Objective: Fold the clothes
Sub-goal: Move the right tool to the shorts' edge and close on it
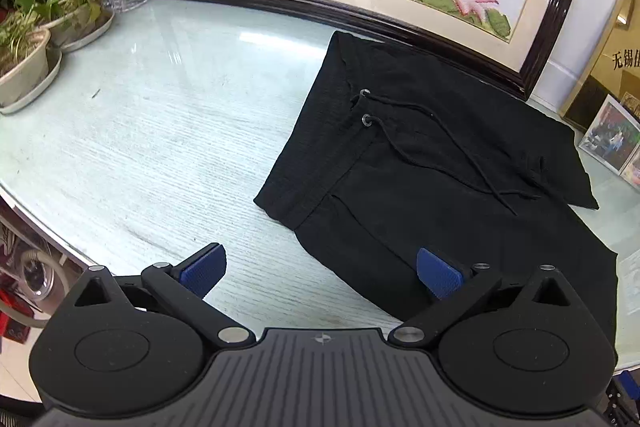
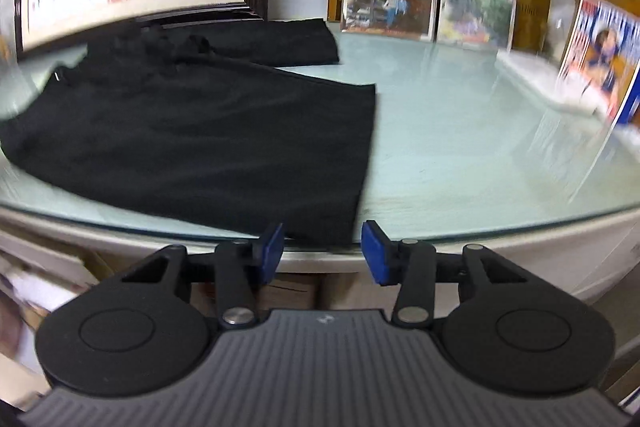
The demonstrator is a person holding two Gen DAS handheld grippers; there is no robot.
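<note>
With both the left gripper (image 1: 322,273) and right gripper (image 2: 322,253) parted and empty, the black shorts (image 1: 432,179) could slip off the glass bench (image 1: 180,115) if pinched shallowly.

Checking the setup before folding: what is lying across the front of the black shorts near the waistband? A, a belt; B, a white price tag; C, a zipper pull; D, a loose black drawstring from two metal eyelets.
D: on the black shorts, a black drawstring trails loose from two metal eyelets by the waistband, seen from the left wrist camera.
</note>
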